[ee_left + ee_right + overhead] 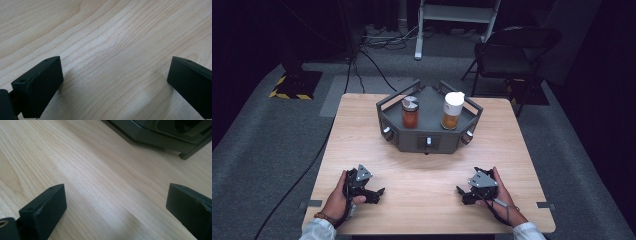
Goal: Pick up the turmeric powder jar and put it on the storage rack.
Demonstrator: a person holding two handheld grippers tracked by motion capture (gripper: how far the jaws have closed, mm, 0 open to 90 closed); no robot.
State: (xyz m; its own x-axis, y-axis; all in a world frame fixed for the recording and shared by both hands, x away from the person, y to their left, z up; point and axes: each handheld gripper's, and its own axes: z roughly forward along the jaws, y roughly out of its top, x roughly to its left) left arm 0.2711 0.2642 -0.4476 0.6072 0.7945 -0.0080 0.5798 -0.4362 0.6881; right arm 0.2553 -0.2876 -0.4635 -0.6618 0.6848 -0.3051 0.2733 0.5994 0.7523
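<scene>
A grey angular tray (428,137) stands at the table's far middle. In it stand an amber jar with a silver lid (410,112) on the left and a jar with a white cap (452,110) on the right. My left gripper (374,194) rests on the wood near the front left, held by a hand, its jaws wide apart over bare tabletop (110,62). My right gripper (463,193) rests at the front right, also open, with nothing between its jaws. In the right gripper view the tray's base (150,135) shows at the top.
The wooden table (362,145) has bare wood between the grippers and the tray. Small knobs (387,131) sit on the tray's front faces. Beyond the table stand a folding chair (512,50) and cables (377,45) on a grey carpet.
</scene>
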